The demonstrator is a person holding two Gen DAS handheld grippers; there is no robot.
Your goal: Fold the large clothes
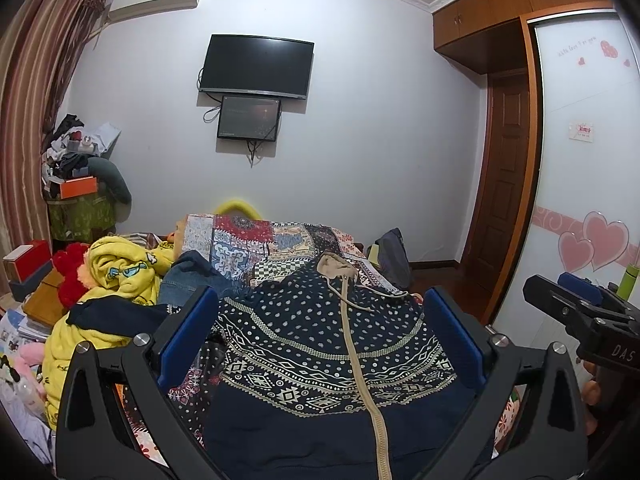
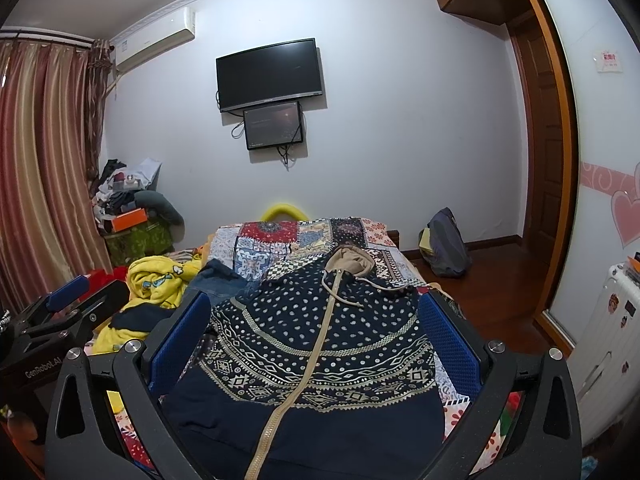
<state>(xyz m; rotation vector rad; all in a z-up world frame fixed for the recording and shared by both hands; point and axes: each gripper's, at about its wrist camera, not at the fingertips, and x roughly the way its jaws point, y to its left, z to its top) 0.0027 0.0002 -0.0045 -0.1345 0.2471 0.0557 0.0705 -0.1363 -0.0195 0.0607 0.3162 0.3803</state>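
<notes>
A navy zip hoodie with white dots, patterned bands, a tan zipper and a tan hood [image 1: 320,344] [image 2: 320,344] lies flat on the patchwork bedspread [image 1: 280,240] [image 2: 288,240], hood far from me, sleeves folded in. My left gripper [image 1: 320,320] is open above the hoodie's lower half, holding nothing. My right gripper [image 2: 316,320] is open above the same part, empty. The right gripper also shows at the right edge of the left wrist view [image 1: 580,304], and the left gripper at the left edge of the right wrist view [image 2: 64,300].
A yellow cartoon garment [image 1: 120,272] [image 2: 160,280], jeans [image 1: 192,276] [image 2: 216,276] and a dark garment [image 1: 116,316] are piled on the bed's left. A backpack [image 2: 446,244] sits on the floor at right. Cluttered boxes [image 1: 76,188] stand by the curtain.
</notes>
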